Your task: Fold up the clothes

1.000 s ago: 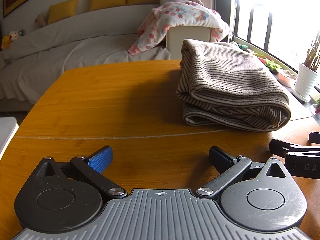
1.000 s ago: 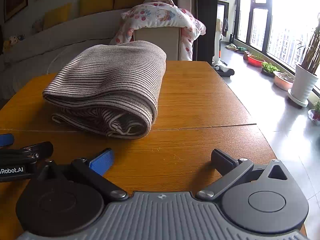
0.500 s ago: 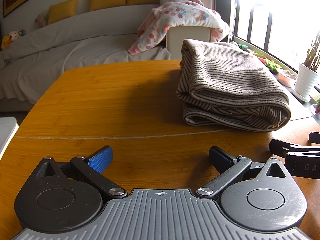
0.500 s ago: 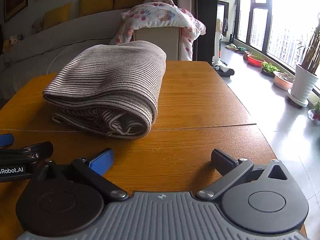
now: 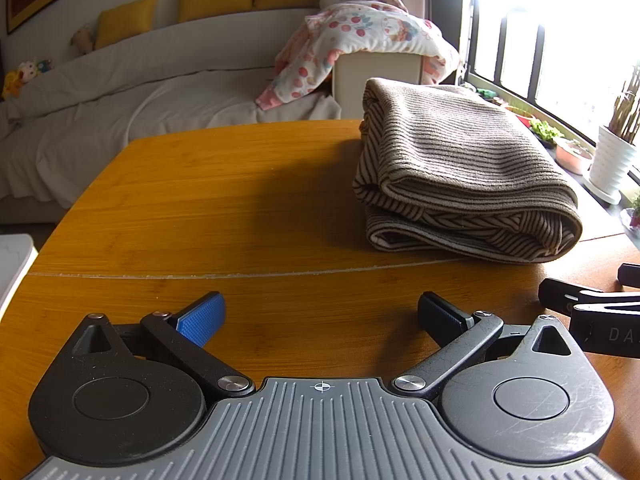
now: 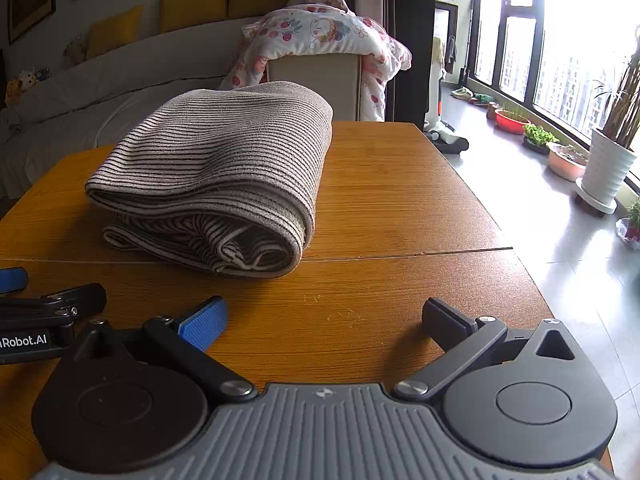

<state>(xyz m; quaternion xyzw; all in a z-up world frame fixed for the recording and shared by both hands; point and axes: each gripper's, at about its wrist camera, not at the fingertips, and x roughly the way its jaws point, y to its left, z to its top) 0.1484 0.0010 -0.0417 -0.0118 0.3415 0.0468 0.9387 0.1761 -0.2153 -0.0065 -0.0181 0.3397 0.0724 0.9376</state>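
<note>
A brown striped garment (image 5: 460, 168) lies folded in a thick stack on the wooden table (image 5: 224, 200); it also shows in the right wrist view (image 6: 224, 172). My left gripper (image 5: 320, 312) is open and empty, low over the table's near part, to the left of and nearer than the garment. My right gripper (image 6: 324, 320) is open and empty, just in front of the garment's near right corner. Each gripper's side shows at the edge of the other's view.
A white covered sofa (image 5: 140, 92) with yellow cushions stands beyond the table. A flowered quilt (image 5: 360, 36) hangs over a box behind the garment. Potted plants (image 6: 608, 164) line the window at the right. The table's right edge drops to the floor.
</note>
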